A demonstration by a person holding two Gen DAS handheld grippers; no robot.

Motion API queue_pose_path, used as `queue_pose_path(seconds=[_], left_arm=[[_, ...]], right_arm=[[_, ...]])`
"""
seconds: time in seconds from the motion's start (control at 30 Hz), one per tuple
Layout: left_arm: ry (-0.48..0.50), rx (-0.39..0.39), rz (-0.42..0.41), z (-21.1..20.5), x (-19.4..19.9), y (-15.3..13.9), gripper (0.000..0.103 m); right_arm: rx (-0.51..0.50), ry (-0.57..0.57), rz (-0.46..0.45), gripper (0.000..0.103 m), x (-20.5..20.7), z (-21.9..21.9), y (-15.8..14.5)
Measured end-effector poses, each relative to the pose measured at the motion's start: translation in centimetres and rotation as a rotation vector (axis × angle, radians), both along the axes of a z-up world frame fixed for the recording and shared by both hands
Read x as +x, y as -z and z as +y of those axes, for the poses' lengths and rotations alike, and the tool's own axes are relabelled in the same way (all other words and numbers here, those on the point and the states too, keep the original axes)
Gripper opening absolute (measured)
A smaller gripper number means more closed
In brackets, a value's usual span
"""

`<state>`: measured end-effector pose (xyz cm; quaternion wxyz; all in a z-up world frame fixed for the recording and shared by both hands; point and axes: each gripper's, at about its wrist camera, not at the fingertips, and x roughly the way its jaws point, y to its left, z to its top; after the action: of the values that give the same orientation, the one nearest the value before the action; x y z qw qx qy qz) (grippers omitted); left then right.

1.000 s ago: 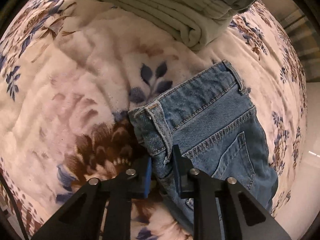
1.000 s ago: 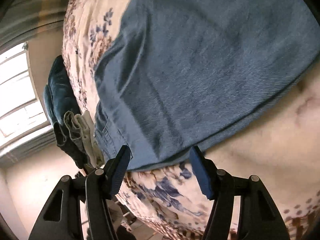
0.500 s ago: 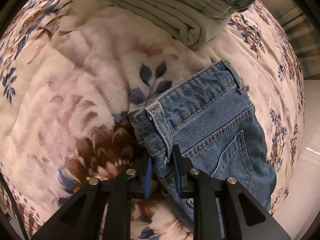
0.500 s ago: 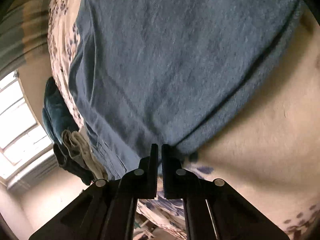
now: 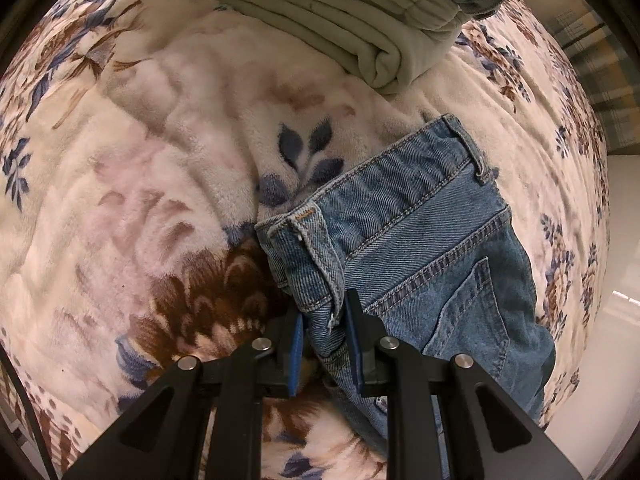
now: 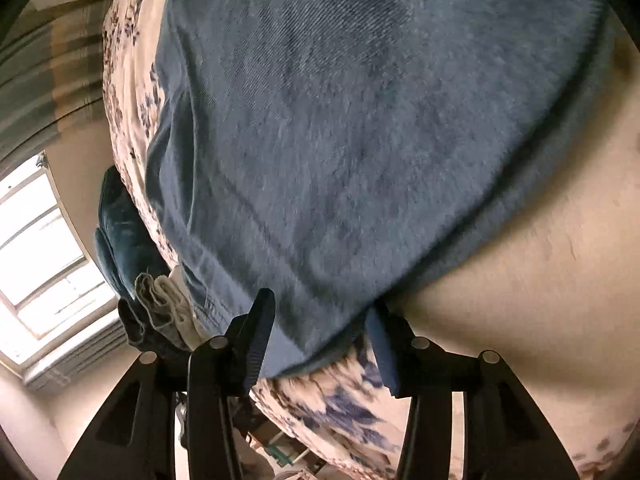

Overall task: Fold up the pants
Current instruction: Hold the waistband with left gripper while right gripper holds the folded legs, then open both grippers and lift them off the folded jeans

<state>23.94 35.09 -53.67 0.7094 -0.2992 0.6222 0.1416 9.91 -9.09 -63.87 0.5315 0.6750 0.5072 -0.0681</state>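
Note:
Blue jeans lie on a floral blanket, waistband and back pocket up. My left gripper points steeply down and is shut on a bunched fold of denim just below the waistband corner. In the right wrist view the jeans fill most of the picture as a flat folded layer. My right gripper sits low at the near corner of that layer. Its jaws are opening, and the corner of the denim lies between the two fingers without being pinched.
A stack of folded clothes, pale green under denim, lies on the blanket beyond the jeans; it also shows edge-on in the right wrist view. The blanket edge drops off below my right gripper. A window is at the left.
My right gripper shut near the jeans' corner half a second ago and has spread its jaws again around that corner, sinking slightly. The left gripper has kept still with the denim in its grip.

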Motion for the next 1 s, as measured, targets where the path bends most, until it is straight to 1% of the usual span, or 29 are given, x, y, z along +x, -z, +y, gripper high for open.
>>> queue_pose_path(seconds=[0.03,0.07,0.1,0.13,0.23,0.27,0.33,0.37,0.4,0.5,0.53,0.57,0.6,0.63,0.67,0.7,0.73,0.77,0.8,0.83,0.87,0.9,0.93,1.0], left_arm=[[0.000,0.001,-0.001,0.0,0.0,0.0,0.017],[-0.001,0.000,-0.001,0.0,0.0,0.0,0.017],[-0.002,0.000,-0.001,0.0,0.0,0.1,0.017],[-0.003,0.000,-0.001,0.0,0.0,0.1,0.017],[-0.008,-0.002,0.002,0.2,0.0,0.2,0.017],[-0.008,0.002,0.001,0.2,0.1,0.2,0.017],[-0.002,0.012,0.004,0.2,0.1,0.2,0.017],[0.005,0.022,0.004,0.1,0.1,0.1,0.017],[-0.008,0.041,0.014,0.0,0.2,0.1,0.017],[-0.005,0.053,0.020,-0.4,0.1,-0.2,0.019],[0.003,0.067,0.022,-0.7,0.0,-0.6,0.020],[0.039,0.101,0.020,-1.6,-0.1,-1.4,0.020],[0.080,0.144,0.020,-2.6,-0.2,-2.1,0.022],[0.138,0.222,0.025,-4.0,-0.4,-3.2,0.025],[0.205,0.294,0.018,-5.8,-0.7,-4.3,0.026],[0.290,0.342,-0.006,-8.2,-1.2,-5.4,0.031],[0.377,0.390,-0.022,-10.9,-1.6,-6.1,0.041],[0.454,0.422,-0.040,-13.7,-2.2,-6.6,0.046],[0.496,0.430,-0.056,-15.4,-2.6,-6.8,0.053],[0.548,0.430,-0.087,-18.1,-3.3,-7.0,0.067],[0.605,0.417,-0.117,-21.2,-3.9,-6.7,0.075],[0.651,0.401,-0.119,-23.4,-4.2,-6.3,0.089],[0.704,0.388,-0.111,-26.2,-4.5,-5.5,0.092],[0.782,0.376,-0.091,-31.0,-5.0,-3.9,0.092]], right_arm=[[-0.006,0.005,-0.004,0.047,0.1,0.0,-0.1],[-0.026,-0.001,-0.006,0.042,0.2,0.1,-0.4],[-0.051,-0.006,-0.007,0.014,0.2,0.1,-0.7],[-0.074,-0.012,-0.005,0.005,0.1,0.1,-0.9],[-0.095,-0.005,-0.010,0.005,-0.9,0.5,-2.3],[-0.135,-0.035,-0.018,0.004,-1.0,0.8,-3.4],[-0.164,-0.064,-0.024,0.004,-1.0,1.0,-3.9],[-0.165,-0.077,-0.018,0.004,-0.9,1.0,-3.6],[-0.144,-0.079,-0.026,0.005,-0.6,0.8,-3.0],[-0.091,-0.124,0.010,0.005,0.0,0.1,-1.2],[-0.077,-0.141,0.011,0.007,0.1,-0.2,-0.9],[-0.058,-0.162,0.009,0.009,0.2,-0.4,-1.0],[-0.043,-0.191,0.006,0.014,0.1,-0.9,-1.2],[-0.051,-0.207,0.002,0.029,-0.1,-1.5,-1.7],[-0.100,-0.199,-0.011,0.041,-1.0,-3.0,-2.9],[-0.149,-0.183,-0.024,0.073,-1.7,-4.3,-3.9],[-0.206,-0.161,-0.041,0.095,-2.4,-5.8,-5.0],[-0.283,-0.118,-0.061,0.096,-3.7,-8.3,-6.4],[-0.326,-0.092,-0.061,0.096,-4.5,-10.1,-7.1],[-0.374,-0.069,-0.044,0.096,-5.3,-12.2,-7.7],[-0.434,-0.035,-0.021,0.096,-6.4,-15.4,-8.2],[-0.465,-0.005,-0.008,0.096,-7.2,-17.6,-8.3],[-0.497,0.042,0.018,0.096,-8.4,-20.8,-8.2],[-0.504,0.109,0.041,0.096,-10.1,-25.3,-7.4]])
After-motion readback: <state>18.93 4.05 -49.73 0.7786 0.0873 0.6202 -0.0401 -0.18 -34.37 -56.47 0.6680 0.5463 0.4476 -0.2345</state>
